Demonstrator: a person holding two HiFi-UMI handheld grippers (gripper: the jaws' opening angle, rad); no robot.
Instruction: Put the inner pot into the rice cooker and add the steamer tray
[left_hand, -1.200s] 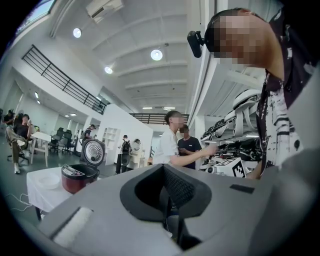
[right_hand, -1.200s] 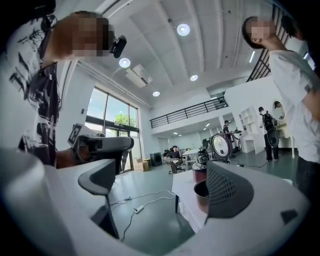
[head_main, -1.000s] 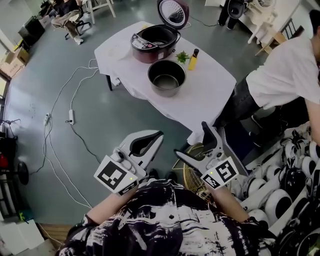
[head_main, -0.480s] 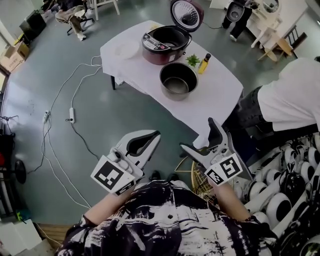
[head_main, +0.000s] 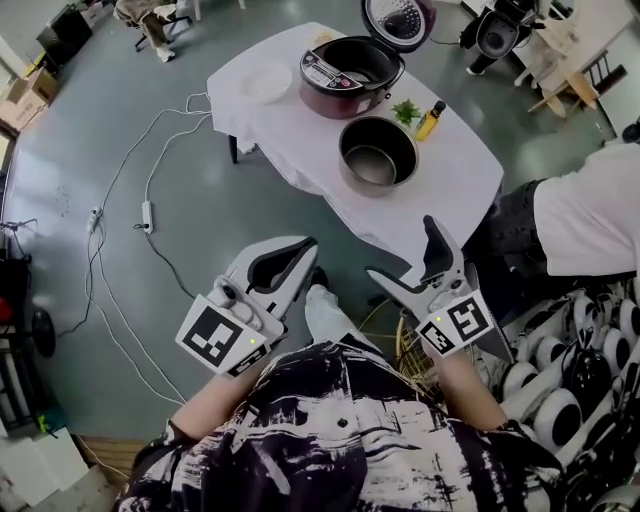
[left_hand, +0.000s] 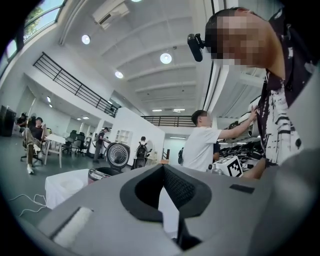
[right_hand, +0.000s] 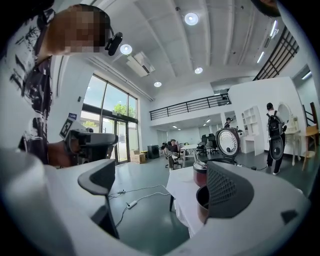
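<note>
My left tool (head_main: 305, 250) was closed, with nothing in it. My right tool (head_main: 402, 250) was wide open and held nothing too. Both were up in the air, well away from the white-cloth desk (head_main: 290, 130). On the desk, the round dark metal inner pot (head_main: 378, 155) sat just beside the dark red rice cooker (head_main: 350, 72), whose lid stood open. A flat white round dish (head_main: 265, 80) lay on the cooker's other side.

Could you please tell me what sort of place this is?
Most likely a large open-plan lab or office hall, not a home kitchen: a high ceiling with a mezzanine railing, tall glazed doors, and a cloth-covered table with the rice cooker standing on a bare floor crossed by cables.
</note>
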